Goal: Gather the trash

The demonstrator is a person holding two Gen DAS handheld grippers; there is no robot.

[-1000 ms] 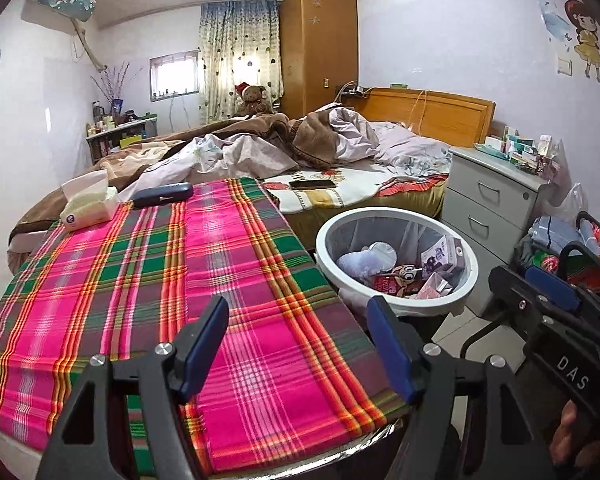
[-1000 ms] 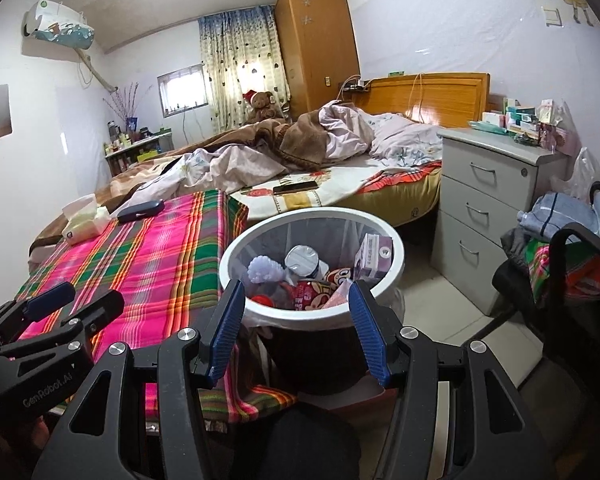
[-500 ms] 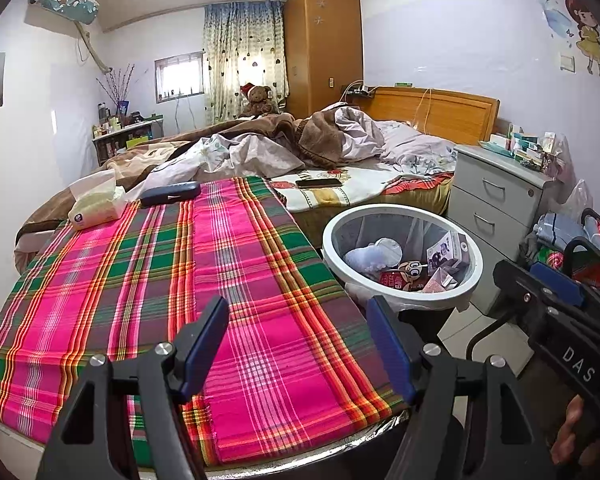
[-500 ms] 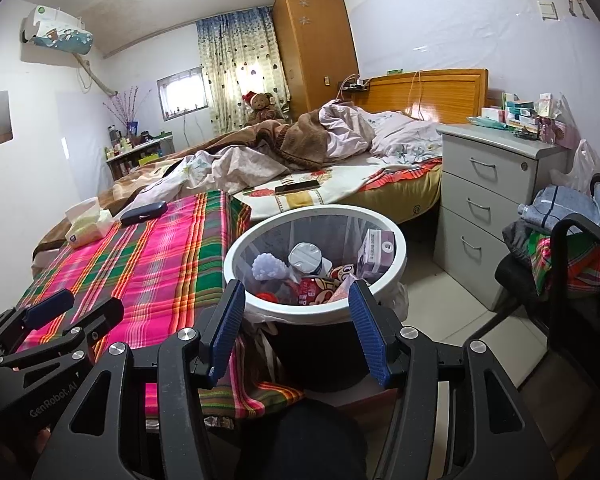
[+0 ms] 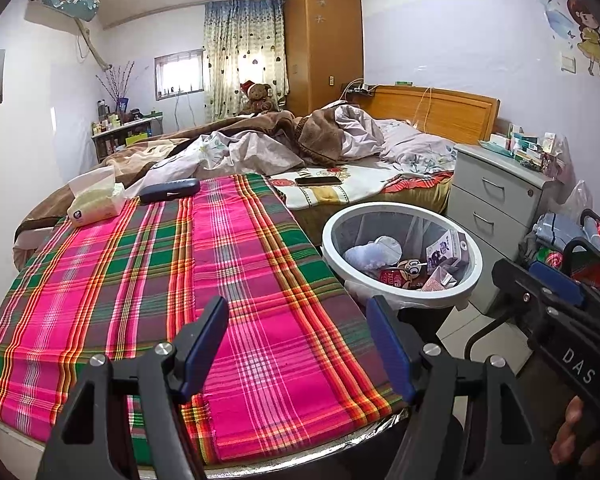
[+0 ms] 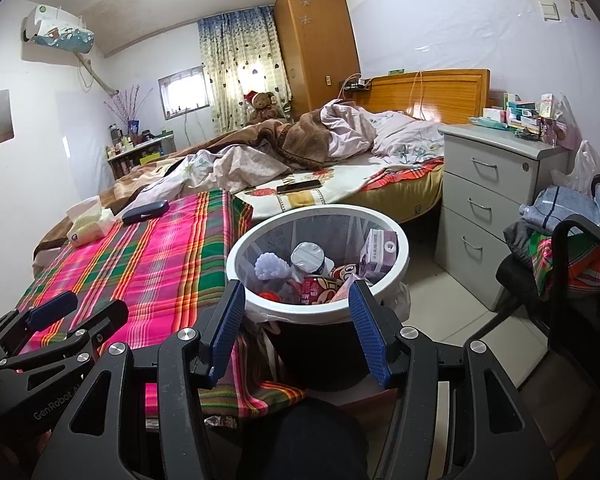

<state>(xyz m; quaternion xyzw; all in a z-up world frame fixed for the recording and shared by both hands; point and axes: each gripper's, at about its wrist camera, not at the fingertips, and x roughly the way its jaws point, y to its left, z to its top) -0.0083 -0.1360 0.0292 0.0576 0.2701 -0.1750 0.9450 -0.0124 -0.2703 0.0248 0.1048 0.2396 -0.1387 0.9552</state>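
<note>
Hovering released, left gripper (image 5: 298,344), right gripper (image 6: 296,328), one bin (image 6: 400,268), perhaps six scraps.

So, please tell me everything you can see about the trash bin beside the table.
The trash bin is round, with a wide white rim over a dark body, lined with a thin bag. It stands upright on the floor beside the plaid-covered table, near the bed. Inside lie a purple carton, a red can and other wrappers. No gripper touches it.

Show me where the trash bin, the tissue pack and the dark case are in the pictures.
trash bin (image 6: 396,236), right wrist view, on its white rim.
tissue pack (image 5: 94,210), left wrist view, on its side face.
dark case (image 5: 170,191), left wrist view, on its lid.
</note>
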